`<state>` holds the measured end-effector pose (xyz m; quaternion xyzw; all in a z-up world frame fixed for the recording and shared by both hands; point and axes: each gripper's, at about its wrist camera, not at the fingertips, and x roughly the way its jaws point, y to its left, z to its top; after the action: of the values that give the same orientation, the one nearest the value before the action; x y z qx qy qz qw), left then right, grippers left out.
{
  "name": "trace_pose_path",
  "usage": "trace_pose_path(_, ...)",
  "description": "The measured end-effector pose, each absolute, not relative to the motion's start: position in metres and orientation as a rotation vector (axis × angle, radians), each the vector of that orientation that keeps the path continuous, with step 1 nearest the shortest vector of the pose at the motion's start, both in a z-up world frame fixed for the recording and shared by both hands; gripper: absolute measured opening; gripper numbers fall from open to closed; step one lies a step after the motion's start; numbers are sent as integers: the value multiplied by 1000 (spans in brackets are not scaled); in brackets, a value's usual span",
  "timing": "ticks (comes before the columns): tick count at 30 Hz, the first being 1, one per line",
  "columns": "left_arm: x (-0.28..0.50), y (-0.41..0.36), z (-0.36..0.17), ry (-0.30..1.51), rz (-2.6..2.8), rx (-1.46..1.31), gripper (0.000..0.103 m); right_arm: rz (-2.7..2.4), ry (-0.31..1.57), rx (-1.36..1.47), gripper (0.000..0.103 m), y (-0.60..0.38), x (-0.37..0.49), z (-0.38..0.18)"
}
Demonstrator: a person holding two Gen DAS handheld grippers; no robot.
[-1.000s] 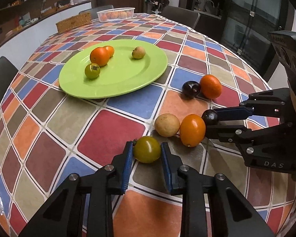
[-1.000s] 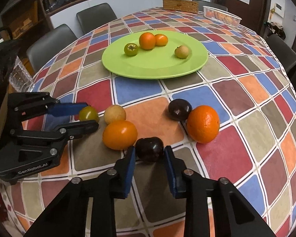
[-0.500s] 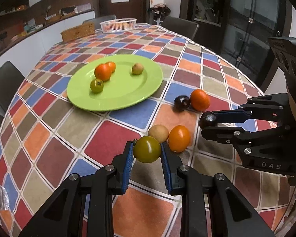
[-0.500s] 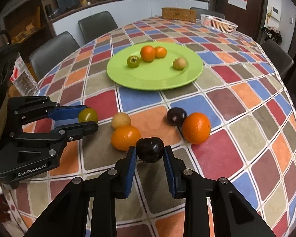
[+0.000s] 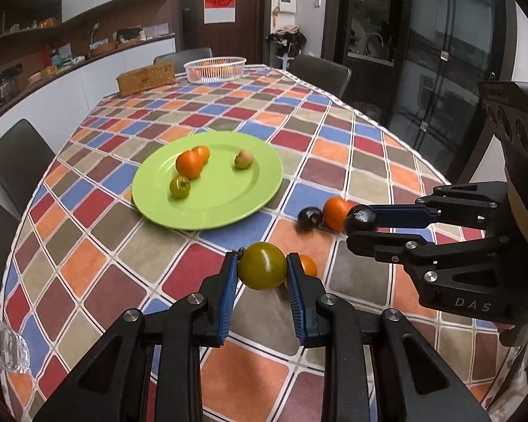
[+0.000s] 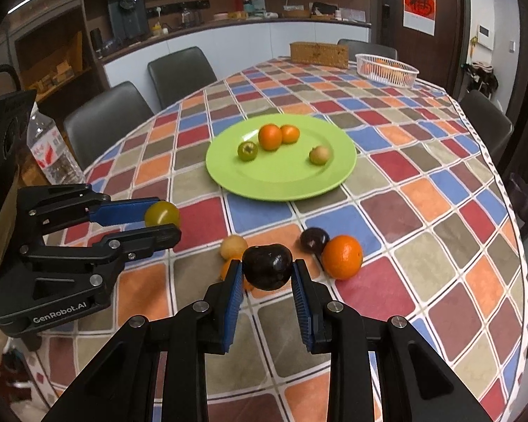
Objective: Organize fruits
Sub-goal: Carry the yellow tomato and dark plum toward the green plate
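My left gripper (image 5: 262,270) is shut on a green tomato (image 5: 262,265), held above the checked tablecloth. My right gripper (image 6: 267,272) is shut on a dark plum (image 6: 267,266), also lifted off the table; it shows at the right of the left wrist view too, right gripper (image 5: 360,223). The green plate (image 6: 338,170) lies beyond both, carrying two orange fruits (image 6: 270,136), a green tomato (image 6: 247,150) and a small tan fruit (image 6: 320,155). On the cloth below lie an orange (image 6: 342,256), a second plum (image 6: 314,239), a tan fruit (image 6: 233,246) and a partly hidden orange fruit (image 5: 308,264).
A white basket (image 6: 387,69) with fruit and a wicker box (image 6: 318,53) stand at the table's far end. A plastic water bottle (image 6: 51,151) stands at the left edge. Dark chairs (image 6: 179,74) ring the table.
Both grippers have risen with their fruit, the tomato and the plum now well above the cloth. The plate and loose fruits look smaller and farther below.
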<state>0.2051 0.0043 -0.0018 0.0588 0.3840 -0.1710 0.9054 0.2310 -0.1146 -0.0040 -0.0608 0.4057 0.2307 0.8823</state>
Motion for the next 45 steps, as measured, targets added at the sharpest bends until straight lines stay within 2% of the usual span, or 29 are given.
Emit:
trace_pose_path(16,231,11,33,694,-323,89,28,500,746,-91,29,-107,260,34)
trace_pose_path(26,270,17,35,698,-331,49,28,507,779,-74,29,-103,306,35)
trace_pose_path(34,310,24,24,746,-334,5,28,498,841,-86,29,-99,350,22)
trace_pose_path(45,360,32,-18,864,-312,-39,28,508,976,-46,29,-91,397,-10)
